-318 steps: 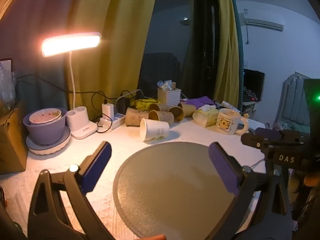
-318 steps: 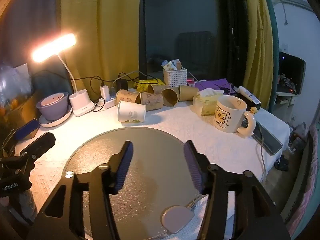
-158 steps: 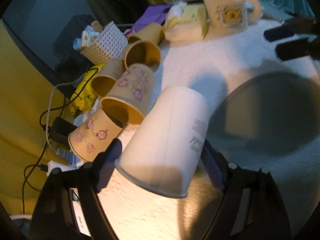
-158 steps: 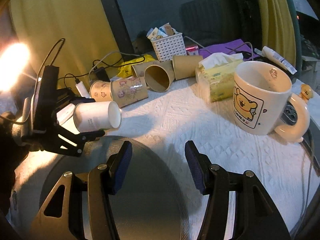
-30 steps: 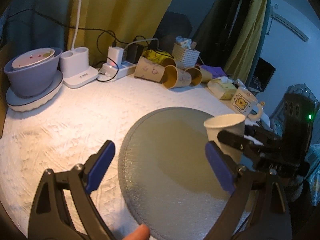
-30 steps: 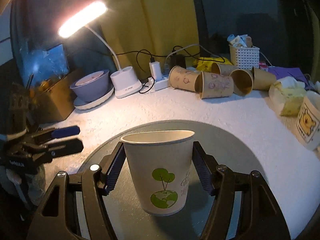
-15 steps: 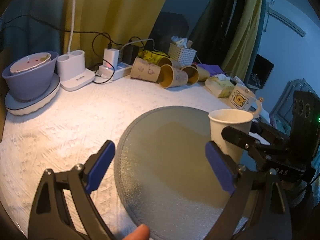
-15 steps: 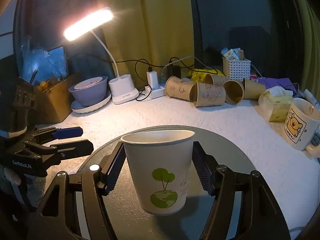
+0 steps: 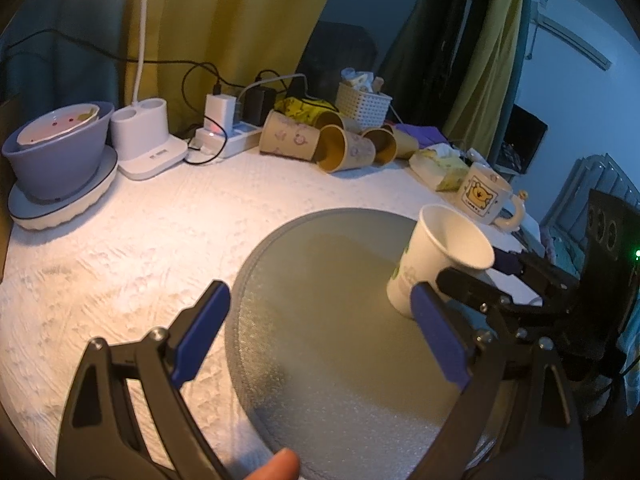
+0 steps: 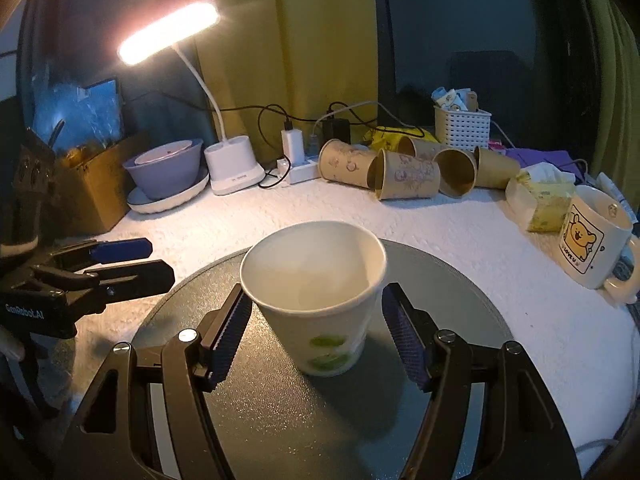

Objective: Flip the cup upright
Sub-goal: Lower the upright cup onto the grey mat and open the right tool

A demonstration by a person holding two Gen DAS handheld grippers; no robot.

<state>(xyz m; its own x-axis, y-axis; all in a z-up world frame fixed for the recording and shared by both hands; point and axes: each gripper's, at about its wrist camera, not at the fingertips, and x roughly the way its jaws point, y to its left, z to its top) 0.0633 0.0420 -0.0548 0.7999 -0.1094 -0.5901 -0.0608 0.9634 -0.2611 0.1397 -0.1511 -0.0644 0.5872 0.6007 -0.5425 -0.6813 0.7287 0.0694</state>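
Observation:
A white paper cup with a green print (image 10: 320, 300) stands upright, mouth up, on the round grey mat (image 10: 460, 292). My right gripper (image 10: 320, 332) is open, its jaws apart on either side of the cup with a gap on each side. In the left wrist view the cup (image 9: 436, 264) sits at the mat's (image 9: 320, 320) right side, with the right gripper's black fingers around it. My left gripper (image 9: 320, 336) is open and empty, over the mat's left part; it also shows in the right wrist view (image 10: 120, 260) at the left.
Several brown paper cups (image 10: 404, 180) lie on their sides at the back. A bear mug (image 10: 592, 236) and a tissue pack (image 10: 544, 196) stand at the right. A purple bowl (image 10: 164, 168), lamp base (image 10: 236, 168), power strip (image 10: 296, 168) and white basket (image 10: 460, 124) line the back.
My right gripper has opened and let go of the cup, which now stands on the mat. The right gripper has tilted down over it. The left gripper has barely moved.

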